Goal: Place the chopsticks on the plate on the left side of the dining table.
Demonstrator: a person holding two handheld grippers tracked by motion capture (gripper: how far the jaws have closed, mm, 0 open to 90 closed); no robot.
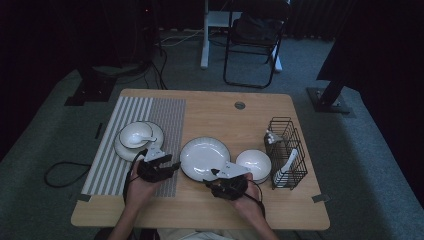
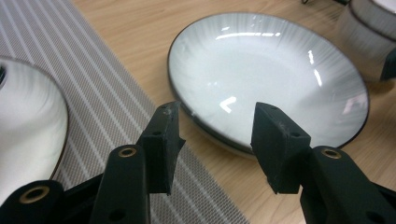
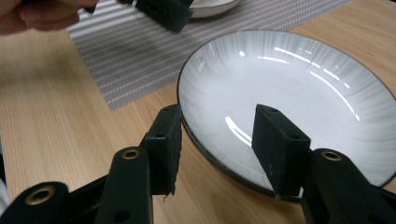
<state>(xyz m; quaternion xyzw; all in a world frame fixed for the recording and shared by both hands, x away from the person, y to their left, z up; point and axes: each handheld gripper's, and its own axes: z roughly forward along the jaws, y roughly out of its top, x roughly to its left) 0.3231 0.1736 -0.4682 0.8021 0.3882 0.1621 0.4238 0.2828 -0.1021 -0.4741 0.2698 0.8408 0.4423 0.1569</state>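
A wide white plate (image 1: 205,157) with a dark rim lies on the wooden table (image 1: 215,112), just right of the striped mat (image 1: 165,120). My left gripper (image 1: 167,167) hovers at the plate's left edge. In the left gripper view its jaws stand open (image 2: 217,135), with the plate's (image 2: 266,70) near rim beyond the gap. My right gripper (image 1: 212,177) is at the plate's front edge. In the right gripper view it is open (image 3: 217,140): one jaw stands over the table, the other over the plate's (image 3: 303,84) inside, and neither presses on the rim.
On the mat, a white bowl with a spoon (image 1: 136,135) sits on a second plate. A smaller white bowl (image 1: 253,164) stands right of the wide plate. Beyond it is a black wire rack (image 1: 286,152) holding white spoons. A folding chair (image 1: 252,42) stands behind the table.
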